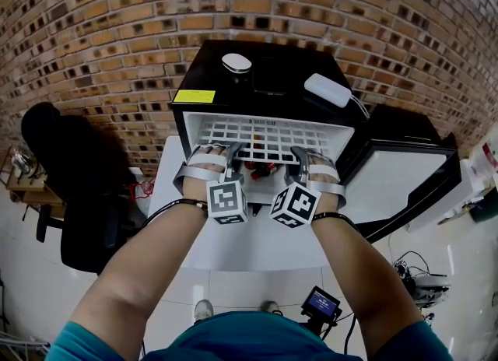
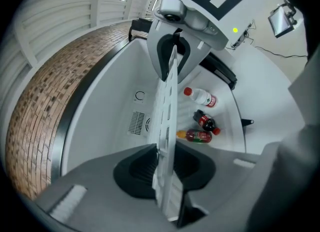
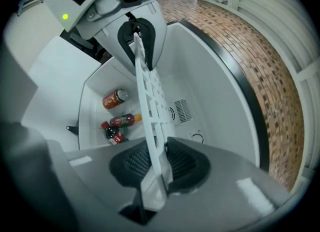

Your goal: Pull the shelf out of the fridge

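A small black fridge (image 1: 264,79) stands open against the brick wall. Its white grid shelf (image 1: 268,138) sits level in the opening, front edge toward me. My left gripper (image 1: 231,152) is shut on the shelf's front edge at the left, my right gripper (image 1: 299,157) on the same edge at the right. In the left gripper view the shelf (image 2: 167,121) runs edge-on between the dark pads, with my right gripper (image 2: 172,51) clamped further along. In the right gripper view the shelf (image 3: 150,116) is pinched likewise, my left gripper (image 3: 135,31) beyond it.
The fridge door (image 1: 405,176) hangs open to the right. Bottles (image 2: 202,123) lie on the fridge floor under the shelf, together with a red can (image 3: 114,98). A white oval object (image 1: 236,62) and a white adapter (image 1: 328,89) rest on top. A black chair (image 1: 74,165) stands left.
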Demonstrator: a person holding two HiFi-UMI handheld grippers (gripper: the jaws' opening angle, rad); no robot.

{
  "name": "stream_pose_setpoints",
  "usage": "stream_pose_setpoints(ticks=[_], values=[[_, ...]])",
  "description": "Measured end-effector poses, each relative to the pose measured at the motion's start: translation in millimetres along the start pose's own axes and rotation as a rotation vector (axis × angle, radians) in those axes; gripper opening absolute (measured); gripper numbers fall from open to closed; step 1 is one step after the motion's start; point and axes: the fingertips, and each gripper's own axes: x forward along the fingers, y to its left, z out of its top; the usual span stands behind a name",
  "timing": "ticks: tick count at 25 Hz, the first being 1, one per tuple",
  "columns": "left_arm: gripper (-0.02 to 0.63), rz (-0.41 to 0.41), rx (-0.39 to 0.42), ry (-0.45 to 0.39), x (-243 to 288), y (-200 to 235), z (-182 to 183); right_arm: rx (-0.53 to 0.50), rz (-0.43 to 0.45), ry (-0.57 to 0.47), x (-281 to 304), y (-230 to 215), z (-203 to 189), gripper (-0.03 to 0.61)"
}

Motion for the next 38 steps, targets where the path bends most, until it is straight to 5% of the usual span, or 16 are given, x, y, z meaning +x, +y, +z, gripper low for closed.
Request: stream_pose_setpoints(ticks=[13,26,29,38], values=[[0.054,0.008,0.035,0.009,-46.6,-11.4,6.9,-0.021,0.012,-0.002,-49.2,12.3,2.9,0.06],[0.046,-0.011,0.014,-0.068,-106.3,-12.4,24.8,-0.023,0.086,-0.032,-109.1,23.8,12.4,0.043],[0.044,-0.088,0.035,-0.098,-118.4,-39.0,25.3,-0.017,0.171,-0.038,-125.2,44.8,11.5,0.04],[0.04,-0.433,-0.078,-0.161,-162.1,-146.7,-6.0,0.035,0.49,-0.016,-169.1,147.7,31.9,0.038]])
